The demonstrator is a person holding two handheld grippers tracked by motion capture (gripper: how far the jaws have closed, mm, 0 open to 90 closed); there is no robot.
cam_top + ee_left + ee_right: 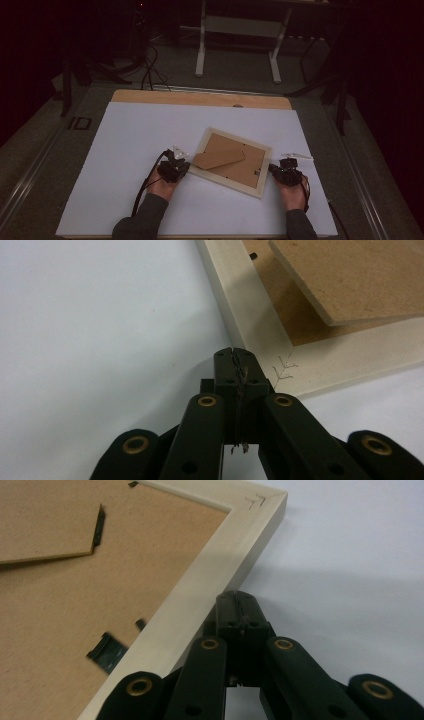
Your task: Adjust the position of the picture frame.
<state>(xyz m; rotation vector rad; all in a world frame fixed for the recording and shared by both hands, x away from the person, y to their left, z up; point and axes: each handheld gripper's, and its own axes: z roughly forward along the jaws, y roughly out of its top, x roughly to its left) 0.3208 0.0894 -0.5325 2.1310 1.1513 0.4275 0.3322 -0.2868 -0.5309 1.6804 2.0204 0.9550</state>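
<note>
A pale wooden picture frame [256,185] lies face down and askew on the white table, its brown backboard [239,170] up with the fold-out stand [218,159] raised on it. My left gripper [186,167] is shut with nothing in it, its tips at the frame's left corner [280,370]. My right gripper [272,168] is shut and empty too, tips against the frame's right edge [200,600]. In the left gripper view the closed jaws [235,357] meet just short of the corner. In the right gripper view the closed jaws [239,599] sit beside the rail, near a black backing clip [107,652].
The white sheet [140,135] covers a wooden tabletop [200,97] with free room all round the frame. Beyond the far edge stand white desk legs [201,50] and floor cables [147,70]. The surroundings are dark.
</note>
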